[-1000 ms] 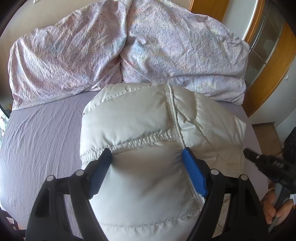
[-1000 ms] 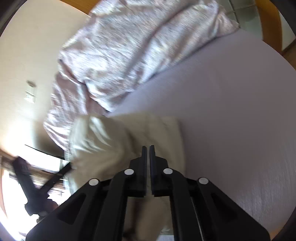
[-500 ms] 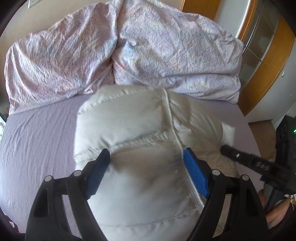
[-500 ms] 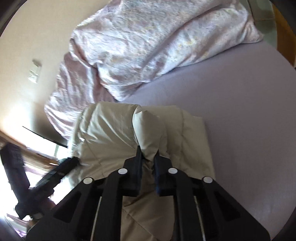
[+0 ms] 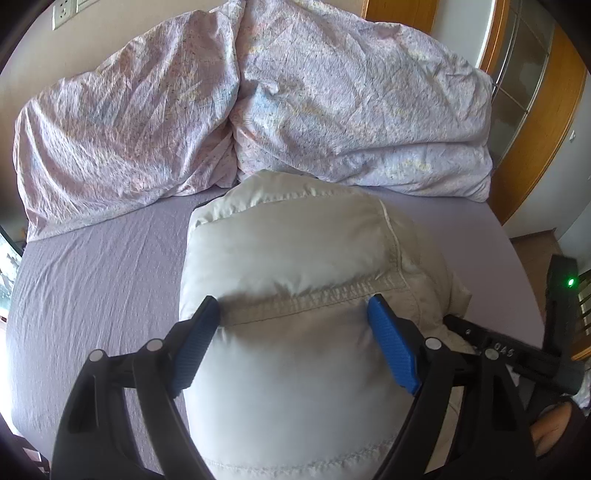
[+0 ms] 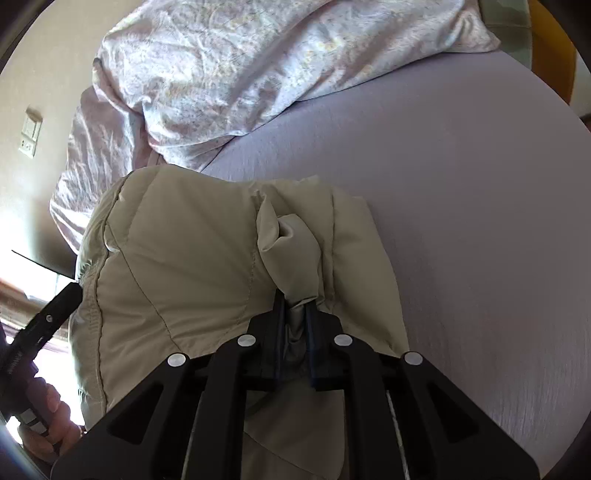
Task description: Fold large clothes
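The near end of the padded jacket runs off the bottom edge in both views. Within the right claw, the pinched fold is in shadow, so its seam or part cannot be made out. The duvet hides the far end of the bed. The left hand is cut by the frame edge.

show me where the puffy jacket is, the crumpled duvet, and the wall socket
puffy jacket (image 5: pixel 295 254): left wrist view, on its padded upper panel.
crumpled duvet (image 5: pixel 351 110): left wrist view, on its right-hand mound.
wall socket (image 5: pixel 63 14): left wrist view, on its white faceplate.
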